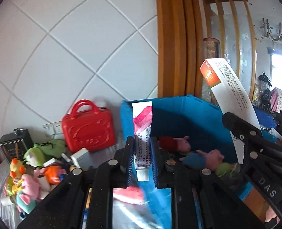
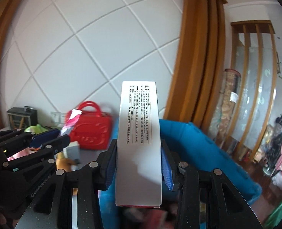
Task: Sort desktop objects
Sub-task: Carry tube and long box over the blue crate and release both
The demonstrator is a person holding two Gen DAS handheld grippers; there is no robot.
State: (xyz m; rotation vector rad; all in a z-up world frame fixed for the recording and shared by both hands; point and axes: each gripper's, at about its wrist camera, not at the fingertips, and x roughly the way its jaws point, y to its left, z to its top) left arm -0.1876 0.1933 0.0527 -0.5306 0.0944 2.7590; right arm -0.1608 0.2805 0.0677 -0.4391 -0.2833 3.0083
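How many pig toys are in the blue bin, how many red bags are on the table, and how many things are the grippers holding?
Pig toys in the blue bin: 2
Red bag: 1
Things held: 2, the tube in the left gripper and the box in the right gripper
Total: 5

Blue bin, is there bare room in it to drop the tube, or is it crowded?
The blue bin is bare along its far wall; pig plush toys crowd the near side. Left of the red case, the table is heaped with toys.
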